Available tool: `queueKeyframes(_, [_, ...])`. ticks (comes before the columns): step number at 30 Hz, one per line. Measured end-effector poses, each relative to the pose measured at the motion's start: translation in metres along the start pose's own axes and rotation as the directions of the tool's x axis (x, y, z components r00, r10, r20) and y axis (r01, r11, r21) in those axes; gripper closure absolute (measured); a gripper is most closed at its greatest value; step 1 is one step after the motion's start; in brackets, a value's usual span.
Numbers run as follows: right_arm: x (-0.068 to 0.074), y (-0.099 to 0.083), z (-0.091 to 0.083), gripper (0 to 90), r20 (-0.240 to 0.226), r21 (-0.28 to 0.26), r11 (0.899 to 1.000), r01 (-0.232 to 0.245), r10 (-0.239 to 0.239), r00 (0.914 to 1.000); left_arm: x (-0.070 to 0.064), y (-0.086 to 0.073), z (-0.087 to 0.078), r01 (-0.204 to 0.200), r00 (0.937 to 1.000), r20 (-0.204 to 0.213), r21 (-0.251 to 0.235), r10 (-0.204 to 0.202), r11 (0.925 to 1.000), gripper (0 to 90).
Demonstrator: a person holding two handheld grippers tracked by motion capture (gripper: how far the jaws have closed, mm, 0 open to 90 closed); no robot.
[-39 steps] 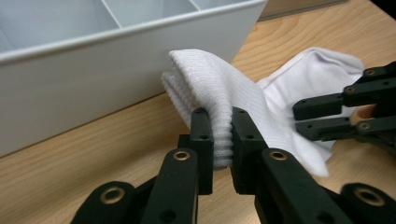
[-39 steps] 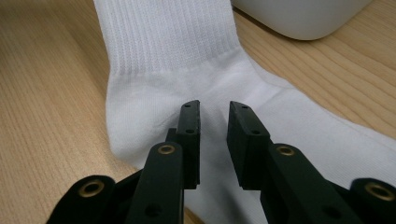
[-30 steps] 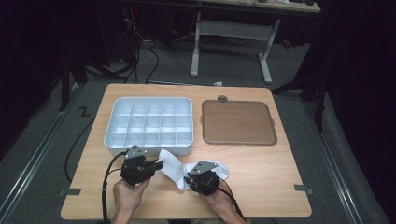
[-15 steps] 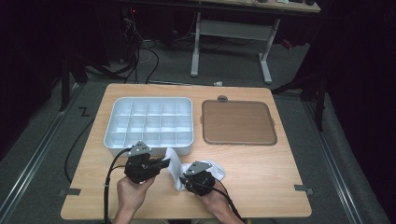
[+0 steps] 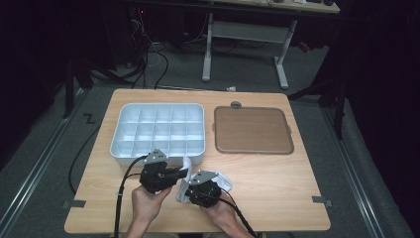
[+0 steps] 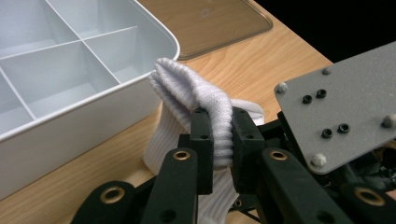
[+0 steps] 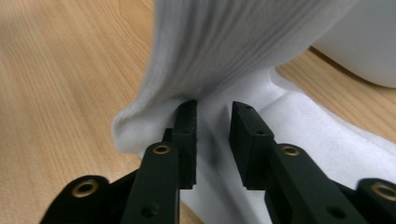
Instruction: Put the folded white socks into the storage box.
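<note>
Here, white sock [image 6: 205, 100], unlabelled, pinched.

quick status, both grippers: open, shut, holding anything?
Left gripper: shut on the white sock, ribbed fold pinched between its fingers.
Right gripper: fingers slightly apart against the sock; a grip cannot be told.
</note>
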State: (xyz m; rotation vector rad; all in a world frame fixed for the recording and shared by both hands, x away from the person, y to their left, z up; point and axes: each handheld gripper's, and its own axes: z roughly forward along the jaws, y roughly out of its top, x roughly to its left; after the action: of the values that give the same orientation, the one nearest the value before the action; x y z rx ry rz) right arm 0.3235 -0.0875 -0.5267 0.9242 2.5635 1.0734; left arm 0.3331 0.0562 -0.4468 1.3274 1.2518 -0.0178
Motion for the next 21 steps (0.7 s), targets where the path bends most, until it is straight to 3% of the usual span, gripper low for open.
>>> queueKeyframes(1, [0.0, 0.0, -0.001, 69.5, -0.008, 0.0, 1.0, -0.019, 0.019, 0.9998, 0.0, -0.001, 0.001, 0.001, 1.0, 0.001, 0.0, -0.001, 1.0, 81.8])
queueKeyframes(5, [0.0, 0.001, -0.01, 68.2, 0.007, -0.018, 1.0, -0.009, 0.009, 0.9999, -0.001, -0.002, 0.003, -0.003, 1.0, 0.005, 0.003, 0.003, 1.0, 81.7])
queueKeyframes(11, [-0.013, -0.005, -0.032, 67.4, 0.036, -0.046, 0.998, -0.038, 0.039, 0.9986, -0.001, -0.004, 0.004, -0.015, 0.9999, -0.007, 0.005, 0.015, 0.9999, 81.7])
queueKeyframes(12, [-0.022, -0.009, -0.042, 67.2, 0.066, -0.062, 0.997, -0.054, 0.058, 0.9961, -0.002, -0.004, 0.004, -0.017, 0.9998, -0.006, 0.006, 0.017, 0.9998, 81.7])
queueKeyframes(16, [-0.033, -0.015, -0.054, 66.8, 0.107, -0.08, 0.994, -0.076, 0.085, 0.9907, -0.002, -0.006, 0.006, -0.03, 0.9995, -0.01, 0.013, 0.03, 0.9995, 81.7])
queueKeyframes(17, [-0.042, -0.02, -0.063, 66.3, 0.14, -0.09, 0.991, -0.095, 0.107, 0.9843, -0.002, -0.006, 0.006, -0.032, 0.9994, -0.011, 0.012, 0.032, 0.9994, 81.7])
queueKeyframes(21, [-0.054, -0.027, -0.071, 65.4, 0.174, -0.101, 0.987, -0.123, 0.139, 0.975, -0.003, -0.008, 0.008, -0.043, 0.999, -0.013, 0.018, 0.043, 0.9989, 81.7])
